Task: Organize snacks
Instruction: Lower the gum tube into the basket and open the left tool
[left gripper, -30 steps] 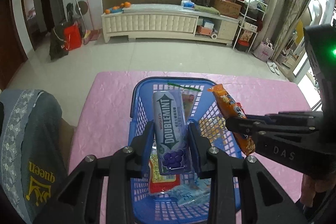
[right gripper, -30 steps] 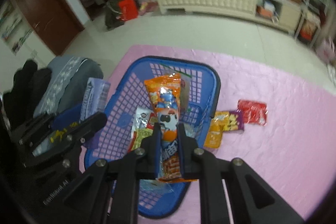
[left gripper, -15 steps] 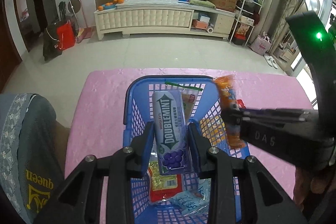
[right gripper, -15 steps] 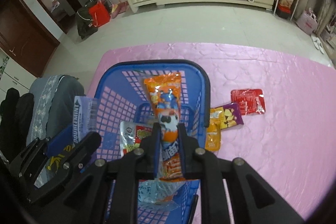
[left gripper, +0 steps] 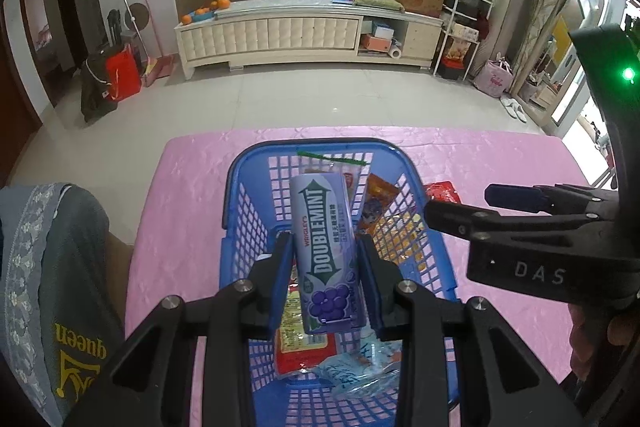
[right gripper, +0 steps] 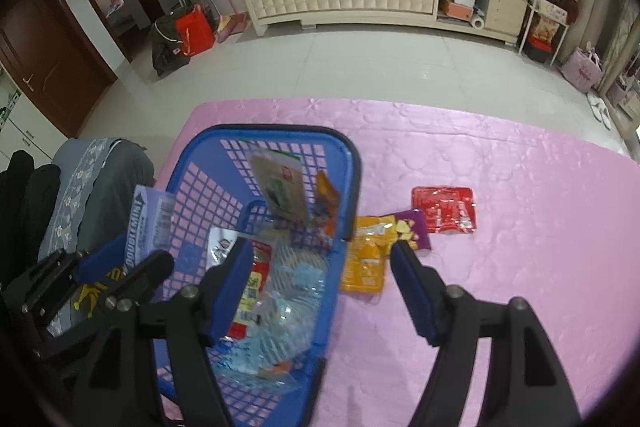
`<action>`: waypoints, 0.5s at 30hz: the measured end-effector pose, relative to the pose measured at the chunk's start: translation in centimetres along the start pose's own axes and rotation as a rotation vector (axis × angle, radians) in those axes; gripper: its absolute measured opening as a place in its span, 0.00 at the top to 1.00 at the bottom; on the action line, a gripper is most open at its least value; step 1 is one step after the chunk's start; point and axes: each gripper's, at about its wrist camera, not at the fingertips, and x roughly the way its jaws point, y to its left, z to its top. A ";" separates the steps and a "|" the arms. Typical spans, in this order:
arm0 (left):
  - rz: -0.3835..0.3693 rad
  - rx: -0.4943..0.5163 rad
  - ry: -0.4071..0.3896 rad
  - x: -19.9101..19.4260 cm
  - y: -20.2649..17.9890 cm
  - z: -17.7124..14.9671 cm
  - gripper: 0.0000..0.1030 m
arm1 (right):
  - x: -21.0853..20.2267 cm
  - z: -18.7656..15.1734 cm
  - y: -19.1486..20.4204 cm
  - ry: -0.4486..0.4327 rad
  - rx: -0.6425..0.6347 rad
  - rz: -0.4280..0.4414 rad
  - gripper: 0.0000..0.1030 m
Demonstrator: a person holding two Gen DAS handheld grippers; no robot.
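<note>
Over the blue basket (left gripper: 244,223) on the pink worktop (right gripper: 520,187), you are holding your left hand-held gripper (left gripper: 324,279) clamped on the Doublemint gum box (left gripper: 326,251), its pads pressing both long sides, exactly as a second ago. Your right hand-held gripper (right gripper: 320,279) is opening wide and nothing is sitting between its jaws now; a moment back it was pinching the orange snack packet (right gripper: 326,203), which is now lying inside the basket against its right wall, beside a pale packet (right gripper: 280,187). That drop is moving the sorting one item forward. Three packets are waiting on the worktop just right of the basket: a yellow one (right gripper: 366,259), a purple one (right gripper: 412,227) and a red one (right gripper: 444,209). The gum box is hanging above the basket, probably next to go in.
</note>
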 end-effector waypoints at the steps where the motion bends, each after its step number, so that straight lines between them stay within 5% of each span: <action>1: -0.003 -0.001 0.002 0.0 0.0 0.0 0.71 | -0.2 -0.1 -0.3 -0.004 0.003 0.005 0.27; 15: -0.052 0.024 0.045 2.8 -2.5 1.5 0.71 | -0.6 -0.8 -3.6 0.001 -0.010 0.030 0.27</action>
